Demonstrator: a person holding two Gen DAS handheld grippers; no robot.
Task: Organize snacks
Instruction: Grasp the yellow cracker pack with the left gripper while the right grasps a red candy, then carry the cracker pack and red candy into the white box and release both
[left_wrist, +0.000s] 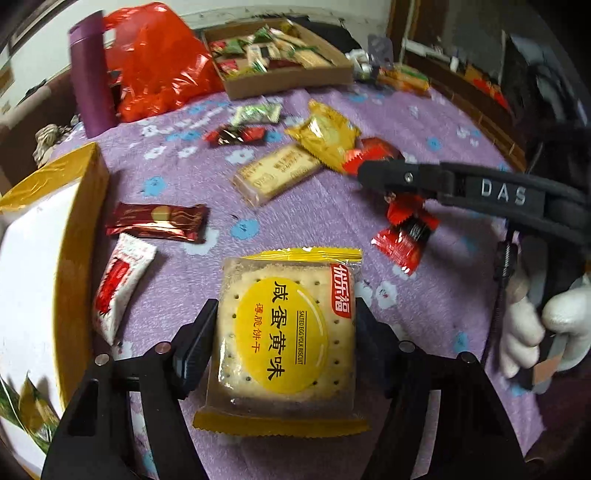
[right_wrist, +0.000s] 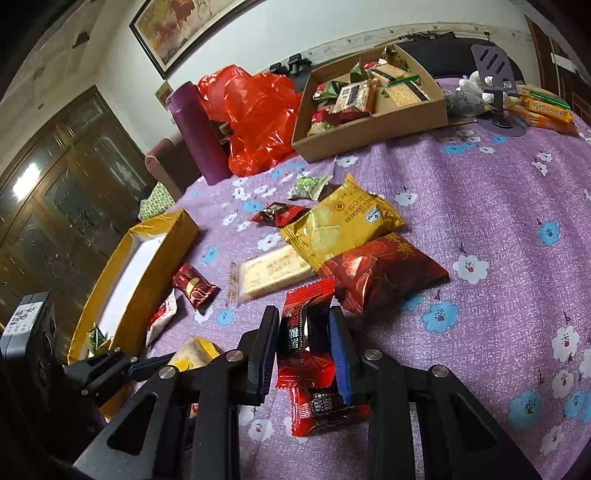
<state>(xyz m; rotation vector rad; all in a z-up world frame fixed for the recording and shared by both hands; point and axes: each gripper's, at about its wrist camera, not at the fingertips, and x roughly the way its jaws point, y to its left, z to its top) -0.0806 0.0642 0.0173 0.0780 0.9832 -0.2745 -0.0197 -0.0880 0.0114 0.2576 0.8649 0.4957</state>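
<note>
In the left wrist view my left gripper (left_wrist: 286, 325) is shut on a yellow salted egg yolk biscuit packet (left_wrist: 288, 332), one pad against each side, low over the purple flowered cloth (left_wrist: 184, 184). My right gripper (right_wrist: 303, 317) is shut on a red-and-black snack packet (right_wrist: 295, 332). A second red packet (right_wrist: 325, 406) lies just below it. From the left wrist view the right gripper (left_wrist: 384, 184) reaches in from the right, with the red packet (left_wrist: 406, 206) under its tip. A gold-rimmed box with a white inside (left_wrist: 81, 206) stands at the left.
Loose snacks lie mid-cloth: a gold cracker bag (right_wrist: 340, 225), a pale biscuit bar (right_wrist: 273, 273), a dark red pouch (right_wrist: 384, 273), a dark red bar (left_wrist: 155, 221). At the back stand a cardboard tray of snacks (right_wrist: 373, 129), a red plastic bag (right_wrist: 255, 110) and a purple flask (right_wrist: 199, 136).
</note>
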